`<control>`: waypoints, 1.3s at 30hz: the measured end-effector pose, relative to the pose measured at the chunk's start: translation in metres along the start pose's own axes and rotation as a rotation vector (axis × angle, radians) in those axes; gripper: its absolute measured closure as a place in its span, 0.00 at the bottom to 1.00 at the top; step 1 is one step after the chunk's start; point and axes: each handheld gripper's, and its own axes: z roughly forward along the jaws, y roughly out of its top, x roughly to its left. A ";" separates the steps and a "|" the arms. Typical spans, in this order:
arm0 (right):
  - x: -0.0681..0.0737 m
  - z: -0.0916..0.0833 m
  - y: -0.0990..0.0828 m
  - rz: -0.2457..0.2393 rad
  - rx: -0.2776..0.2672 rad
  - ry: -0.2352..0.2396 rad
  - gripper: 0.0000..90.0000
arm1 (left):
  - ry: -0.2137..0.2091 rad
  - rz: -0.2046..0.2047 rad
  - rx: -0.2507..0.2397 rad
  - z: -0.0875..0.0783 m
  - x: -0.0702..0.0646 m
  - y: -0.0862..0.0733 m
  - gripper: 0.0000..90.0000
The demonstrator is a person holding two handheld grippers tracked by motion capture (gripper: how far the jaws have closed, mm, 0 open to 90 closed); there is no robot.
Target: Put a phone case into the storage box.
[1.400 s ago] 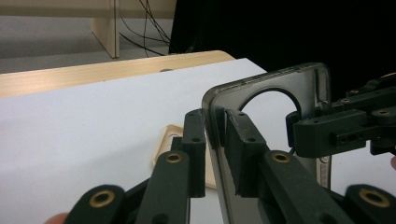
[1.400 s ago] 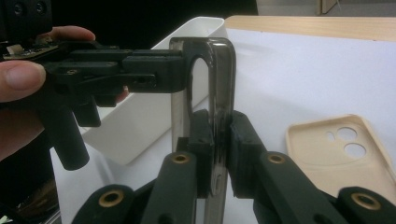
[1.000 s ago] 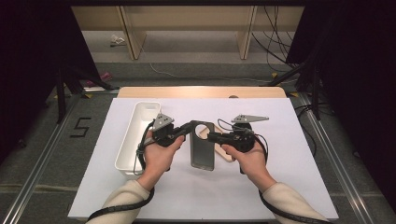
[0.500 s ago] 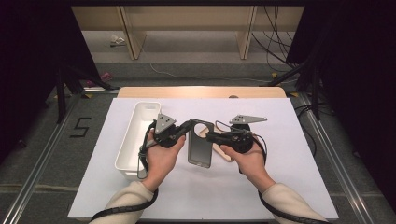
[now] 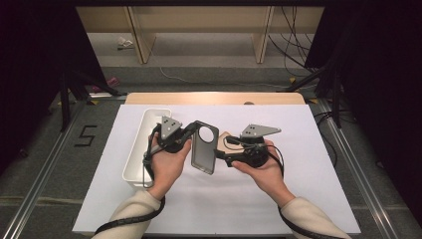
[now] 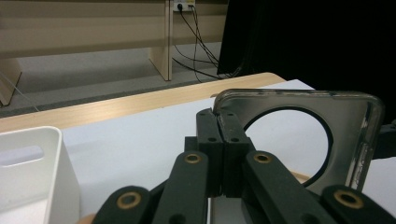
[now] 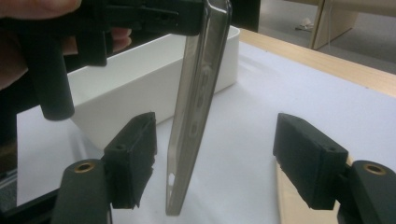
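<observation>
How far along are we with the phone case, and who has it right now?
Done: the phone case is off the table, pinched at its top edge by the shut left gripper. In hand: it hangs edge-on between the open jaws of the right gripper, which do not touch it. Left, as it looks: placing it, perhaps in the white bin beside it, which has nothing visible in it.

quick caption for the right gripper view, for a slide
Open right gripper flanks a smoky translucent phone case held edge-on by the left gripper, white bin behind.
</observation>
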 end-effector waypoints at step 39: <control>-0.032 -0.049 -0.027 -0.013 -0.006 -0.130 0.21 | 0.074 -0.010 -0.083 -0.007 0.027 0.056 0.99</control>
